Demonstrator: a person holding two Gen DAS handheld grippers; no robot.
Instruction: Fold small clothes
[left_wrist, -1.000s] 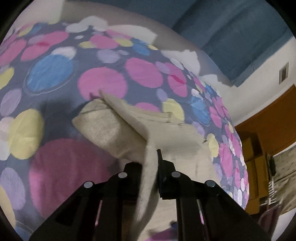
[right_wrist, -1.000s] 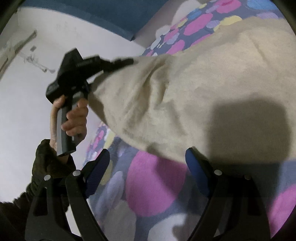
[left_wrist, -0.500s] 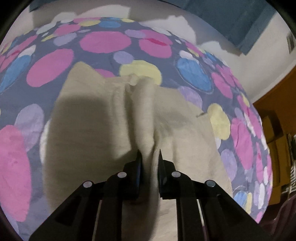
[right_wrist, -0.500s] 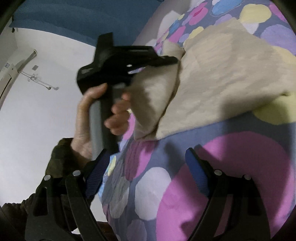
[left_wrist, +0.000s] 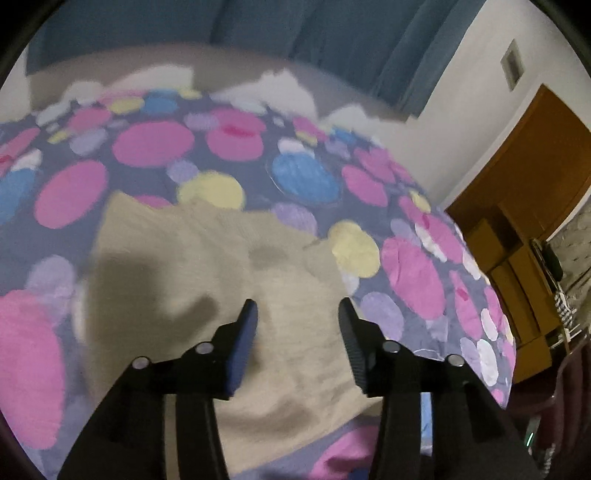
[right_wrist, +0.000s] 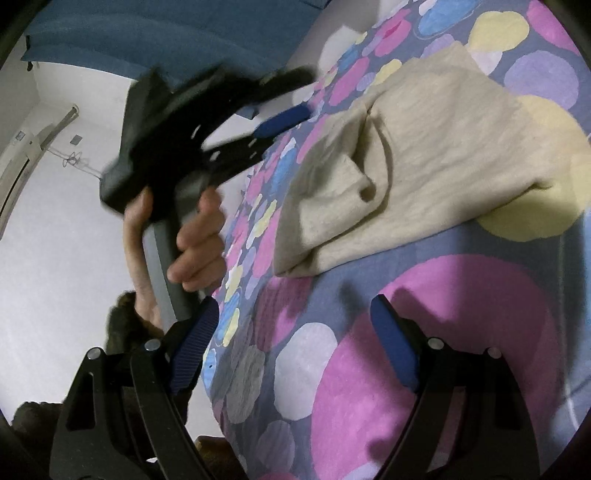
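Note:
A small beige garment (left_wrist: 207, 266) lies folded over on the polka-dot bedspread (left_wrist: 155, 144). My left gripper (left_wrist: 297, 314) is open and empty just above the garment's near part. In the right wrist view the garment (right_wrist: 436, 147) lies at the upper right with a folded flap at its left end. The left gripper (right_wrist: 291, 96) shows there too, blurred, open, held in a hand above the bed's edge. My right gripper (right_wrist: 291, 314) is open and empty over the bedspread (right_wrist: 424, 350), short of the garment.
A blue curtain (left_wrist: 295, 33) and white wall stand behind the bed. A wooden door (left_wrist: 524, 155) and brown cabinets (left_wrist: 517, 280) are at the right. The bed's edge (right_wrist: 229, 280) runs down the left of the right wrist view.
My left gripper has opened and let go of the garment, then lifted back from it. The garment now lies folded on the bed. The right gripper stayed open.

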